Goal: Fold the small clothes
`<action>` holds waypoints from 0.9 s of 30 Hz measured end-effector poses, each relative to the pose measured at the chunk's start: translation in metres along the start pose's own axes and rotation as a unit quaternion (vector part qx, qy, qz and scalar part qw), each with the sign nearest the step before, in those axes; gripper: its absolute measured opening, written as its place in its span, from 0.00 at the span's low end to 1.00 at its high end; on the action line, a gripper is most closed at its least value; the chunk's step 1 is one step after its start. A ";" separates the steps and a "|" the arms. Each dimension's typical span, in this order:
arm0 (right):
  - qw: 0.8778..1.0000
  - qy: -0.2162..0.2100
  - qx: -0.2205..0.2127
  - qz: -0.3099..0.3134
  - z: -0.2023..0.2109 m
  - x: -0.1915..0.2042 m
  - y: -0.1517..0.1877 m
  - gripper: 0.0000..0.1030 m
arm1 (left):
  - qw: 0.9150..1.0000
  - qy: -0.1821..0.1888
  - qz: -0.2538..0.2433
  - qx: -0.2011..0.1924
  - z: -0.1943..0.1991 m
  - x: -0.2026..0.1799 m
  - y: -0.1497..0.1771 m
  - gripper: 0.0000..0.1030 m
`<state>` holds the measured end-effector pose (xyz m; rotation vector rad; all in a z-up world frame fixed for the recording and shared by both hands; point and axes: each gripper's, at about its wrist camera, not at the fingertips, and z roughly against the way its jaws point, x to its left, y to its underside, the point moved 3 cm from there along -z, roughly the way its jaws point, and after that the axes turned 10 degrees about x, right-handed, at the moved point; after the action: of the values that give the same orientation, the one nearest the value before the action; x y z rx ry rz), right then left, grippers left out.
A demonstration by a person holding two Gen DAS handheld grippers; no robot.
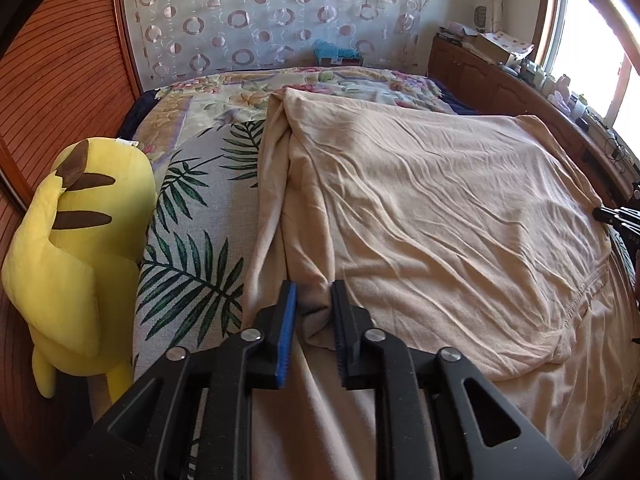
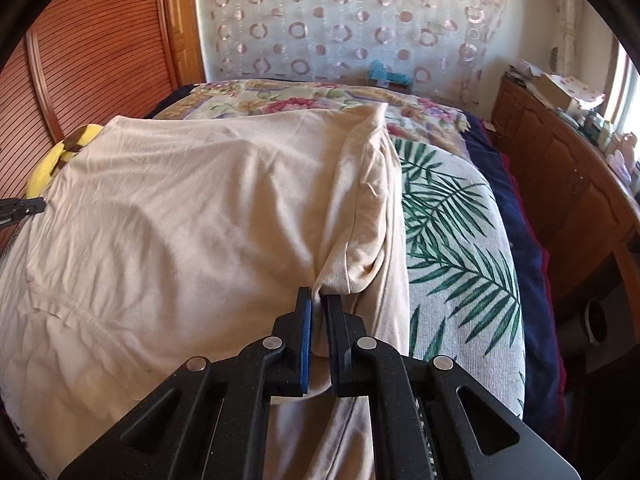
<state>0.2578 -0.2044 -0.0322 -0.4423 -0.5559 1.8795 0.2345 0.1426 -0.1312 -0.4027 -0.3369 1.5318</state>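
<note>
Lying spread across the bed [image 1: 192,184], the beige garment [image 1: 440,208] has its right folded edge pinched by the right gripper [image 2: 318,300]; left gripper [image 1: 314,292] fingers straddle the left edge, slightly spread

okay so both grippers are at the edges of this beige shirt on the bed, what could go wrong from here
1. The left gripper has cloth between its pads but they stand apart, so that side of the beige shirt may slip out if lifted.
2. The right gripper pinches only a bunched fold, which could pull free or drag the fold crooked.
3. The yellow plush toy sits close beside the left edge, and a wide swing might knock it.
</note>
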 end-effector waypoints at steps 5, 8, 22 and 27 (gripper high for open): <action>0.999 0.013 -0.020 0.029 0.015 0.014 -0.006 0.03 | 1.000 0.001 0.000 -0.004 0.000 0.003 0.002 0.24; 0.998 0.007 -0.050 0.027 0.033 0.016 -0.010 0.03 | 1.000 0.001 -0.021 -0.006 0.000 -0.004 0.003 0.04; 0.997 -0.005 -0.082 0.001 0.056 0.016 -0.007 0.02 | 0.996 0.019 0.012 -0.087 0.055 0.012 -0.008 0.03; 0.995 -0.012 -0.096 0.002 0.073 0.022 0.000 0.02 | 0.994 0.023 0.010 -0.105 0.071 0.007 -0.001 0.03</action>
<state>0.2098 -0.1959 0.0267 -0.5475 -0.7551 1.8440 0.2035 0.1529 -0.0683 -0.6061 -0.4618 1.5087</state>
